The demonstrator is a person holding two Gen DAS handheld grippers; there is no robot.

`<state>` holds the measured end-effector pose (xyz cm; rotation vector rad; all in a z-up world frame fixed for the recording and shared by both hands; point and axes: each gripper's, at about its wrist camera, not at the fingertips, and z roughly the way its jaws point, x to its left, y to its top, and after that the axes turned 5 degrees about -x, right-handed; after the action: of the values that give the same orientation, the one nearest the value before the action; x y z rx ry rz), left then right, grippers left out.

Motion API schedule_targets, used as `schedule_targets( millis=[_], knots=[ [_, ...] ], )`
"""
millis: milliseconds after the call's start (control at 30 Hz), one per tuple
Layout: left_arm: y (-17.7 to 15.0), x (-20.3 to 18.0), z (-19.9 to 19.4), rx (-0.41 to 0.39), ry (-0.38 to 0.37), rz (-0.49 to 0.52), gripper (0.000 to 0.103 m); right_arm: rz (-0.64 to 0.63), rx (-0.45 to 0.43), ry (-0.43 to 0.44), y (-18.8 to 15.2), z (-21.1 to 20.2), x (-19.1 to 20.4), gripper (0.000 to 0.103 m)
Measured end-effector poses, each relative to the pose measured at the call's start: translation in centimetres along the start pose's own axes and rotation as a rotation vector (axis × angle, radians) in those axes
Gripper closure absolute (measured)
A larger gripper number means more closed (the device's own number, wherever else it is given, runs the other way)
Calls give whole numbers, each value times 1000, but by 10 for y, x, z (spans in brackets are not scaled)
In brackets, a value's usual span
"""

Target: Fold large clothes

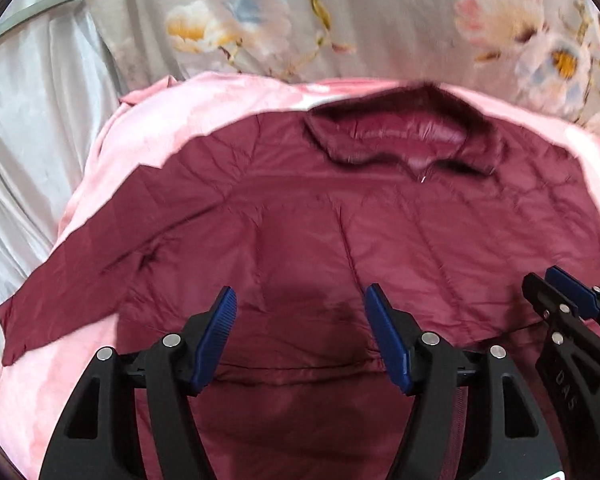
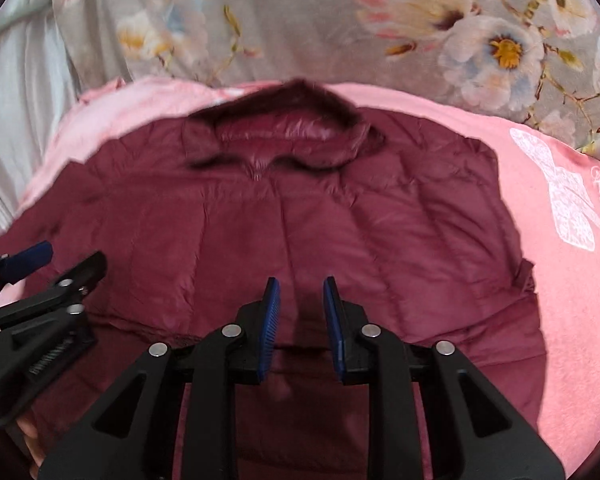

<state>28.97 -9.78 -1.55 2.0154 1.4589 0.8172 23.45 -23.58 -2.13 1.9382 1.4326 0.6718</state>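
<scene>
- Left wrist view: left gripper (image 1: 300, 300) hangs w/ jaws wide apart, nothing between the blue pads (image 1: 384, 332); below it a maroon quilted jacket (image 1: 300, 220) lies spread front-up on a pink blanket (image 1: 112, 128); dark fur collar (image 1: 400, 120) at the far end; one sleeve (image 1: 72, 276) runs out toward lower left, tip near the blanket edge; right gripper (image 1: 556, 280) shows at the right edge.
- Right wrist view: right gripper (image 2: 300, 296) over the jacket's (image 2: 260, 240) lower front, jaws only a little apart, no cloth pinched; hem (image 2: 220, 332) lies just under the fingers; left gripper (image 2: 48, 256) at the left edge; floral sheet (image 2: 300, 20) and blanket (image 2: 560, 280) w/ white print beyond.
- Risk, as I judge it: shell looks slick & puffy; a shallow bite may catch the top layer only, so the fold drags crooked or slips out; narrow right jaws may not take thick padding; grippers are close, could knock together; the loose sleeve may trail off the blanket.
</scene>
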Motion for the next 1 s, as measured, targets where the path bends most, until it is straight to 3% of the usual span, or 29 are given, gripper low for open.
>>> schedule_targets(
  millis=[133, 467, 1000],
  knots=[
    [-15, 2, 21, 56, -17, -23, 37, 28, 35, 4, -10, 12, -7, 81],
    [-23, 2, 27, 43, 18, -28, 26, -49, 38, -76, -16, 18, 10, 81],
    [-23, -6, 28, 35, 57, 7, 25, -56, 42, -91, -15, 21, 11, 80]
  ],
)
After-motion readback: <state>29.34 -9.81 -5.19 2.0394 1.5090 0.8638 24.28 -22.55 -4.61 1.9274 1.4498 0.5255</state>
